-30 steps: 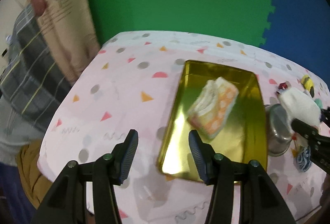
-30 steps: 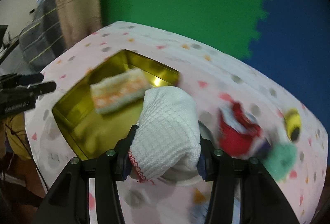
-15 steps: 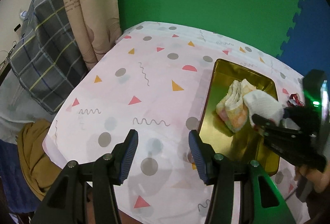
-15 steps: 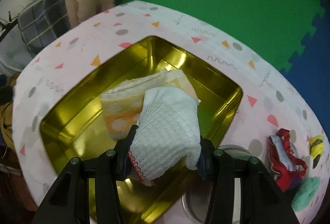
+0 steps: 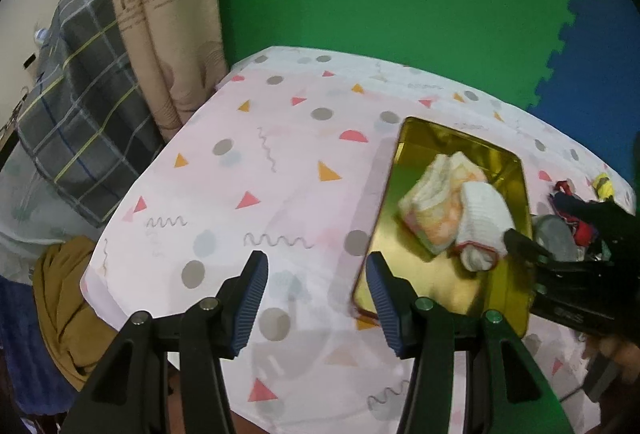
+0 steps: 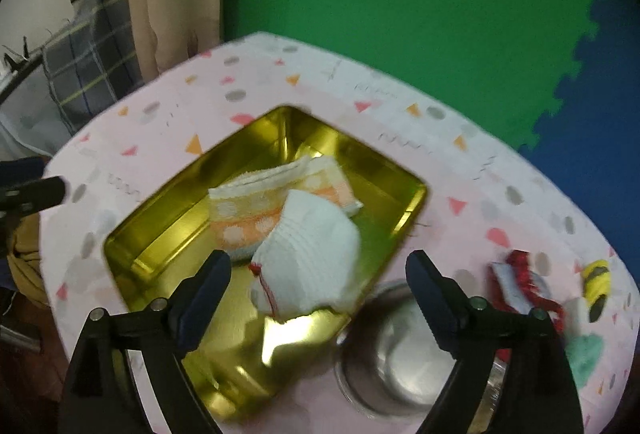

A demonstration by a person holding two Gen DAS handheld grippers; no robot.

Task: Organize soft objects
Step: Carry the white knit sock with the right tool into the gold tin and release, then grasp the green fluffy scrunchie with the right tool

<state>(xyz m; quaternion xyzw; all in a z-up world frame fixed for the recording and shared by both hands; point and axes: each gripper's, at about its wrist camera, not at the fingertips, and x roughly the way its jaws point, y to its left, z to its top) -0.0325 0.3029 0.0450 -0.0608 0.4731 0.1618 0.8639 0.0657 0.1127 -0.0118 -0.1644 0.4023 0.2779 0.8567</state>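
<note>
White waffle-knit cloth (image 6: pixel 310 250) with red-stitched edge lies crumpled in gold tray (image 6: pixel 160 226).

right tongs (image 6: pixel 318 280): opening, no more gripping | white cloth (image 6: pixel 308 258): moved into gold tray (image 6: pixel 160 218), on orange towel (image 6: pixel 248 214)

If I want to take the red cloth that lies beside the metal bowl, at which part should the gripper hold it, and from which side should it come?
Probably from above, closing on the raised red fold at the top of the red cloth. It lies crumpled on the table, so that ridge gives the pads something to pinch. The metal bowl stands close on one side and the yellow toy on the other, so a sideways approach looks crowded.
</note>
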